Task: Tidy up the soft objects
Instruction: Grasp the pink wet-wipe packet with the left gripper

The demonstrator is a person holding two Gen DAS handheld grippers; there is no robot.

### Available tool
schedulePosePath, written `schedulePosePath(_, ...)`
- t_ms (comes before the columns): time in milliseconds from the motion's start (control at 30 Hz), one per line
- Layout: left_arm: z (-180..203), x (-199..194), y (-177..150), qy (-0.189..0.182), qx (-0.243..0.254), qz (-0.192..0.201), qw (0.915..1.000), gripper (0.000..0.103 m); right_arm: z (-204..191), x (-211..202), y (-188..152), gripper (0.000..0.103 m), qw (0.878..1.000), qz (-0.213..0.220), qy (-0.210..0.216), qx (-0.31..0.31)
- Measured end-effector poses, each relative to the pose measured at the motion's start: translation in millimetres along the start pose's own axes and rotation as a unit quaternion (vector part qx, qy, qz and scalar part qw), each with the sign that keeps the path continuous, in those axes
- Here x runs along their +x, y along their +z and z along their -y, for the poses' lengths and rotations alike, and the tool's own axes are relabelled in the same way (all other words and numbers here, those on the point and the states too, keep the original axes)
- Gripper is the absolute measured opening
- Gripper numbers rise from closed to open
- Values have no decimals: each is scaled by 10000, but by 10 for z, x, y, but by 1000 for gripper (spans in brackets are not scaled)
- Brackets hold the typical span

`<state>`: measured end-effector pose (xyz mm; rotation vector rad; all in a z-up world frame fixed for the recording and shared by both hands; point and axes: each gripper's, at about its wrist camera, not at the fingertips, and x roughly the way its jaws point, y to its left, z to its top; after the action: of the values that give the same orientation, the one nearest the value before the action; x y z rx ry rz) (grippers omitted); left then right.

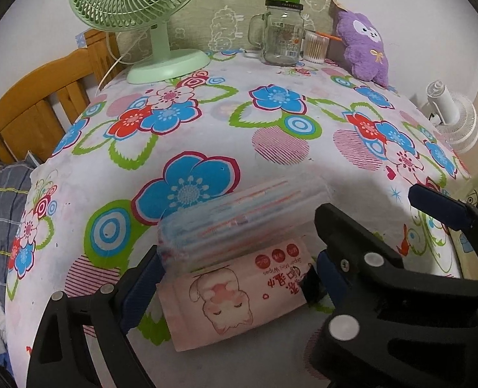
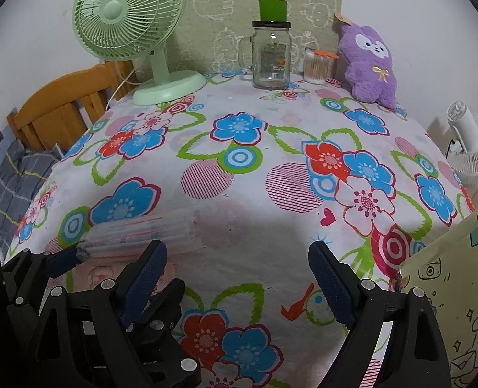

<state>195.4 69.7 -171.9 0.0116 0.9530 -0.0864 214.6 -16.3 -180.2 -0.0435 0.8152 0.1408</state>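
Note:
My left gripper [image 1: 239,268] is shut on a clear pack of tissues [image 1: 239,223] and holds it just over a pink wet-wipes pack [image 1: 235,294] that lies on the flowered table. The left gripper and the tissue pack [image 2: 135,229] also show at the left of the right wrist view. My right gripper [image 2: 239,278] is open and empty above the table's near edge. A purple plush toy [image 1: 363,45] leans against the back wall at the far right; it also shows in the right wrist view [image 2: 368,64].
A green desk fan [image 2: 132,32] stands at the back left. A glass jar mug [image 2: 271,58] and a cotton-swab cup [image 2: 316,68] stand at the back middle. A white fan [image 2: 472,152] sits off the right edge. A yellow patterned box [image 2: 449,291] is at the near right.

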Motion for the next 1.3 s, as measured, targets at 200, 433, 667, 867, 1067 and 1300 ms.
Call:
schedulePosePath(200, 34, -96, -126, -70, 160, 7, 9998, 92, -51, -36, -23, 91, 9999, 21, 72, -108)
schedulePosePath(433, 35, -214, -264, -61, 157, 43, 9998, 88, -120, -115, -92, 91, 9995, 52, 166, -259)
schedulePosePath(667, -14, -298, -356, -8, 81, 66, 9999, 84, -237, -164, -128, 91, 9982, 68, 292, -523)
schedulePosePath(867, -191, -389, -329, 206, -246, 159, 9994, 64, -390, -195, -103, 91, 9960, 119, 445, -770)
schedulePosePath(1067, -279, -403, -339, 253, -332, 198, 9989, 54, -507, -181, -89, 91, 9945, 115, 517, -909)
schedulePosePath(1300, -266, -453, -406, 238, -207, 158, 9994, 70, -498, -226, -111, 91, 9948, 117, 516, -870)
